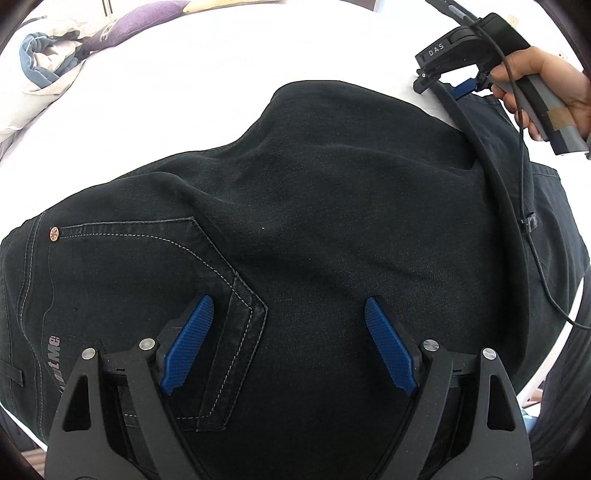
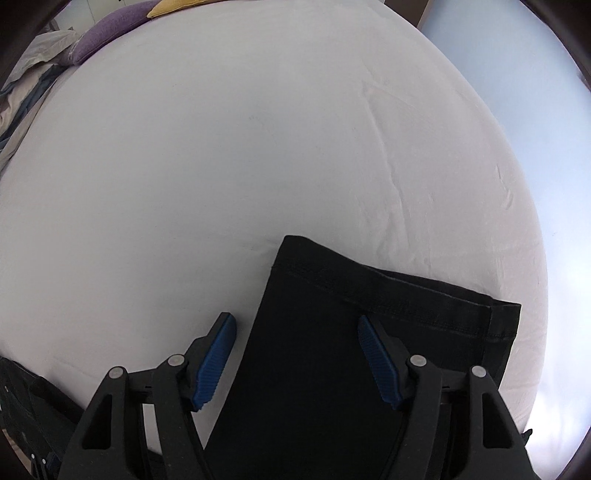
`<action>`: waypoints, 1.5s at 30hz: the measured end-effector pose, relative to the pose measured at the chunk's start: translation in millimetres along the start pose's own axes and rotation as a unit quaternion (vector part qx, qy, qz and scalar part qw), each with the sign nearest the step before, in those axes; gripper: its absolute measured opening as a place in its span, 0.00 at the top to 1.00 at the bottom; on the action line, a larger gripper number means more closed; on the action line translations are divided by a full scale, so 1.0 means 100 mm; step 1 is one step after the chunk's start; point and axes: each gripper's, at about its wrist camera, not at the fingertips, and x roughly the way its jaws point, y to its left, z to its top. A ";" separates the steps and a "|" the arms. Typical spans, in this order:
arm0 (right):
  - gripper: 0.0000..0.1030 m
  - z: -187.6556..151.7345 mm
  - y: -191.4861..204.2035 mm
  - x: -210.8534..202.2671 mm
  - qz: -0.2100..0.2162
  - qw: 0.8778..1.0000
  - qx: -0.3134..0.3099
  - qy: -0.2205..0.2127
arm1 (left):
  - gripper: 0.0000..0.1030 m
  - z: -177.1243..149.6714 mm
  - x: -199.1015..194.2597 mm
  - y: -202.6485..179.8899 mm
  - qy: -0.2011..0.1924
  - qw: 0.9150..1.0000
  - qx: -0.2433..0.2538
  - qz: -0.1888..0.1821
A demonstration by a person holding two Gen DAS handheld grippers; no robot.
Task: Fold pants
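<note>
Denim fills the near part of both views: the black jeans (image 1: 314, 206) lie flat on a white bed sheet (image 2: 221, 147), seat side up. In the left wrist view the left gripper (image 1: 288, 347) hangs just over the seat of the pants, its blue ribbed pads (image 1: 188, 343) spread wide with nothing pinched between them; the left pad sits above the lower corner of a stitched back pocket (image 1: 177, 266), which carries pale topstitching and a small copper rivet (image 1: 54, 233) at its upper corner. Grey lettering (image 1: 53, 350) runs along the waistband edge at the far left. In the right wrist view the right gripper (image 2: 297, 360) points down over the hemmed leg end (image 2: 388, 295), its jaws parted and pressing on nothing; the left pad stands over bare sheet just beside the leg's edge and the right pad over the cloth. Farther off in the left view, a person's hand (image 1: 546, 88) holds the handle of that right gripper near the jeans' far edge, with a thin black cable (image 1: 524, 192) trailing from it. At the far left of the bed lie a purple cushion (image 2: 110, 22), a yellow cushion (image 2: 173, 5) and rumpled pale bedding (image 1: 44, 62).
</note>
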 end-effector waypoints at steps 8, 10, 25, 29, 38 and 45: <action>0.94 -0.06 -0.34 -0.13 0.053 0.999 0.004 -0.012 | 0.19 0.01 -0.01 -0.03 0.001 1.000 -0.003 0.003; 0.95 -0.13 -0.59 -0.25 0.073 0.997 0.016 -0.027 | 0.19 0.01 0.00 -0.04 0.001 1.000 -0.003 0.003; 0.97 -2.19 -2.83 -1.28 0.166 0.954 0.175 -0.178 | 0.17 0.18 0.10 -0.06 0.032 0.999 -0.019 0.015; 0.97 -2.92 -3.17 -1.23 0.171 0.943 0.226 -0.178 | 0.16 0.27 0.15 -0.07 0.050 0.998 -0.028 0.019; 0.97 -3.71 -3.09 -0.92 0.184 0.917 0.315 -0.163 | 0.15 0.53 0.28 -0.12 0.084 0.995 -0.042 0.037; 0.98 -3.85 -3.02 -0.82 0.205 0.905 0.339 -0.152 | 0.14 0.60 0.34 -0.16 0.092 0.994 -0.043 0.045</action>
